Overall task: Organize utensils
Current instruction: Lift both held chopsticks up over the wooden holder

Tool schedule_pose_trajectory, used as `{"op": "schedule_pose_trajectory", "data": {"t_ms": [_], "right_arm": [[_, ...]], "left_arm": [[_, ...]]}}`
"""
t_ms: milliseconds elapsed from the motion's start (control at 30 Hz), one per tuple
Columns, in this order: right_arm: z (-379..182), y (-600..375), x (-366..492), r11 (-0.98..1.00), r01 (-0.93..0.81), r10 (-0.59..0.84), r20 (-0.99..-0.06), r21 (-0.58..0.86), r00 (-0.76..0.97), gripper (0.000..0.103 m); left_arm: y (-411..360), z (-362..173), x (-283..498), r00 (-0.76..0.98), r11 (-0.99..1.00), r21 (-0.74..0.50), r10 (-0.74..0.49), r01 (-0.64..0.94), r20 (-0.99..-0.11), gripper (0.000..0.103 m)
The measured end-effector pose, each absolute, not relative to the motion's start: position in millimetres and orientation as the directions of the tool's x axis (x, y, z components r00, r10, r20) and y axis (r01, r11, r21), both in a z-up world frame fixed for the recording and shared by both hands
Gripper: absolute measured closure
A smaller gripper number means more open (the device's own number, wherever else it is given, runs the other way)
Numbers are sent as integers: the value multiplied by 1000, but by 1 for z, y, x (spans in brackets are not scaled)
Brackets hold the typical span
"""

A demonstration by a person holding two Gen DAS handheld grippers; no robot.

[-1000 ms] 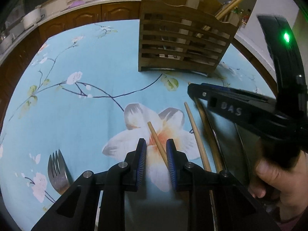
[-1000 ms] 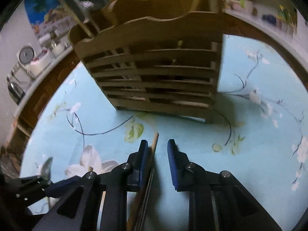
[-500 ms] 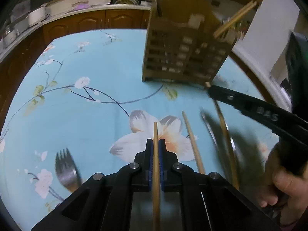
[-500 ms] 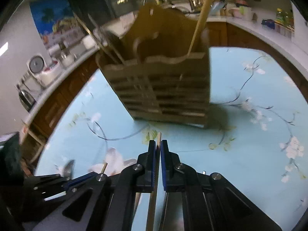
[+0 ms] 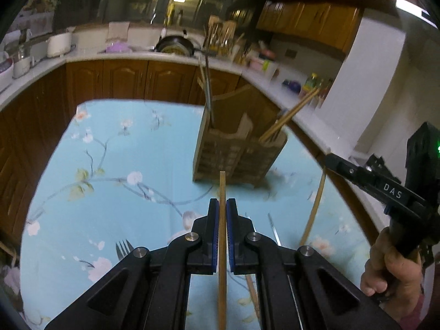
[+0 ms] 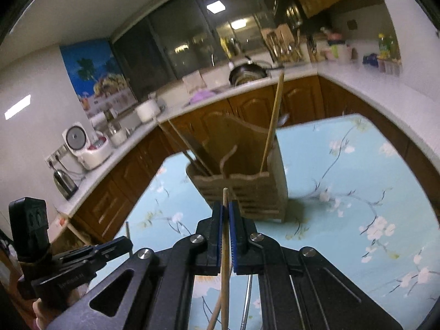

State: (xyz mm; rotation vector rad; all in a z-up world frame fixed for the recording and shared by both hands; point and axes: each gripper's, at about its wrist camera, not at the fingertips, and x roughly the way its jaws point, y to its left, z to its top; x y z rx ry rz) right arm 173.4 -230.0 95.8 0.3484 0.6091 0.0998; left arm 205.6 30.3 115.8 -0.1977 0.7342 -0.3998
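My left gripper is shut on a wooden chopstick and holds it lifted above the table, pointing toward the slatted wooden utensil holder. My right gripper is shut on a second wooden chopstick, also lifted and pointing at the holder. The right gripper shows in the left wrist view with its chopstick hanging down. The holder has chopsticks and a metal utensil standing in it.
A fork lies on the blue floral tablecloth at the lower left. A metal utensil and another chopstick lie under the left gripper. Kitchen counters with cabinets ring the table.
Both grippers closed on a chopstick each, then rose high above the table and tilted up. The holder now looks farther away and lower in both views.
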Motion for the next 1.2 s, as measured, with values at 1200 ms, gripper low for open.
{"op": "schedule_pose_trajectory", "data": {"t_ms": [1200], "right_arm": [[194, -270, 180, 956, 52, 38, -295, 290, 955, 99]], "left_arm": [[45, 188, 230, 842, 916, -273, -384, 294, -379, 100]]}}
